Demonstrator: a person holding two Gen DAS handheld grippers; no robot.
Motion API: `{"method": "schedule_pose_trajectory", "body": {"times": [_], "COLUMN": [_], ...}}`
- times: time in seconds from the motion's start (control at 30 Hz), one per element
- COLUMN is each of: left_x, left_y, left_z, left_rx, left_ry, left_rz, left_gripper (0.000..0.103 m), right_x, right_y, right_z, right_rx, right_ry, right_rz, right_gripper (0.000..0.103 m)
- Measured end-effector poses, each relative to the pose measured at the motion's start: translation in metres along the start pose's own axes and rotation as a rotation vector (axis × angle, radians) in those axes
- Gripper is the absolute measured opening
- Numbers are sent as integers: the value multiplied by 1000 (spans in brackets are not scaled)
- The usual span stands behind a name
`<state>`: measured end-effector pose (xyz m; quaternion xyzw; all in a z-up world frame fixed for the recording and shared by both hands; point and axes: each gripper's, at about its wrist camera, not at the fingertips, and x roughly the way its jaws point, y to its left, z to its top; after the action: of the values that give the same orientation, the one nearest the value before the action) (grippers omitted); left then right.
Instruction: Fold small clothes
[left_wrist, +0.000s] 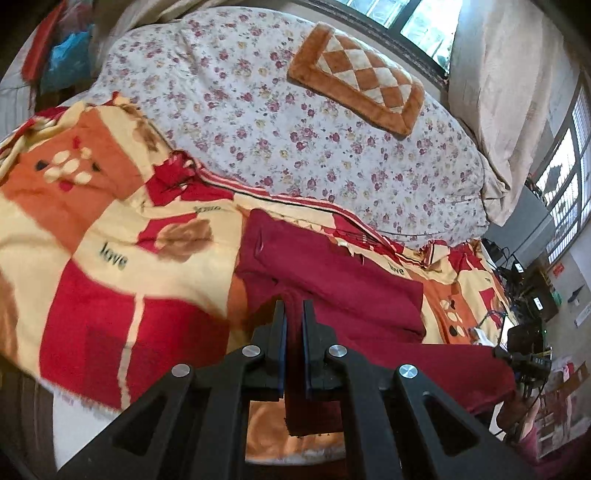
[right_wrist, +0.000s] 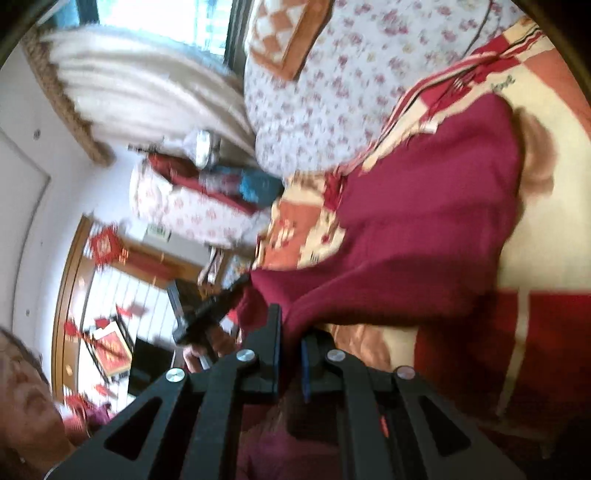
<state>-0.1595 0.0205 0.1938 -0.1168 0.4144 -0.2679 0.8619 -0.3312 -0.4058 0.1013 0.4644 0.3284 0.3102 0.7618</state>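
Left tongs (left_wrist: 294, 310) clamped on maroon garment (left_wrist: 343, 280) | right tongs (right_wrist: 291, 325) likewise | step: lifting edge off bed (left_wrist: 110, 295) | next: carry it over evenly.

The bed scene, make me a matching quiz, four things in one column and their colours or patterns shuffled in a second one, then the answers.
Things:
1. garment
2. cushion
3. quilt
4. blanket

Looks:
A. white with small purple flowers
B. plain maroon
C. red, orange and cream blocks with the word love
D. brown with a cream diamond check

Pairs: 1-B, 2-D, 3-A, 4-C
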Motion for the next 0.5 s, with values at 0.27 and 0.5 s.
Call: {"method": "schedule_pose_trajectory", "body": {"times": [0.27, 0.5], "left_x": [88, 189], "left_y": [-15, -2], "left_z": [65, 96], "left_rx": [48, 19], "left_ry": [16, 112], "left_rz": [29, 98], "left_gripper": [0, 0], "right_x": [8, 17], "right_y": [-36, -102], "right_z": [76, 119], "right_rx": [31, 192], "right_ry": [-95, -157], "right_rz": [-112, -211], "right_gripper": [9, 9]}}
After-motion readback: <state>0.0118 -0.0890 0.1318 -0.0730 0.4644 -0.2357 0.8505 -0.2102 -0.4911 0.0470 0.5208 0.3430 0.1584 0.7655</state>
